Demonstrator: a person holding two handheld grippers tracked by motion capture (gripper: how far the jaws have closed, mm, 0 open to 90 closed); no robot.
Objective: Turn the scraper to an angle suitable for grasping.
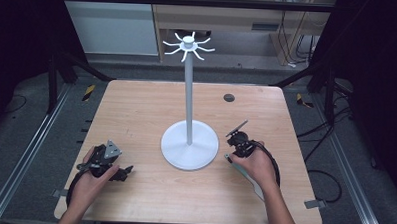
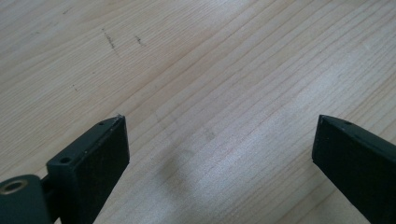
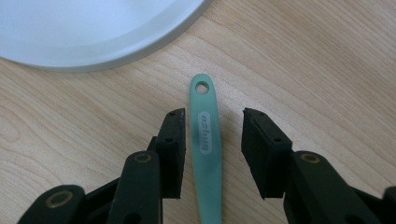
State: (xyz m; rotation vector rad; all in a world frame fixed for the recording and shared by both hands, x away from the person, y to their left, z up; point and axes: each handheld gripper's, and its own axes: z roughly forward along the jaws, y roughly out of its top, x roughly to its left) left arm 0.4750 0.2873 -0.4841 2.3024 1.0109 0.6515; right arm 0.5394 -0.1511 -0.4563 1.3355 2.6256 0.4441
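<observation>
Lower centre of the right gripper view: green handle [image 3: 205, 140] flat on table [image 3: 327, 70], between spread jaws of right gripper [image 3: 212, 140], pads not pressing | white stand [image 1: 189, 141] just beside | left gripper [image 2: 219, 149] released, empty | judged: hanging undone, grasp pending.

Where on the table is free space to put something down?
Bare wood lies behind the white stand's base, on both sides of its pole, and along the near edge between the hands. It is crowded right of the base, where the right gripper straddles the green handle.
</observation>
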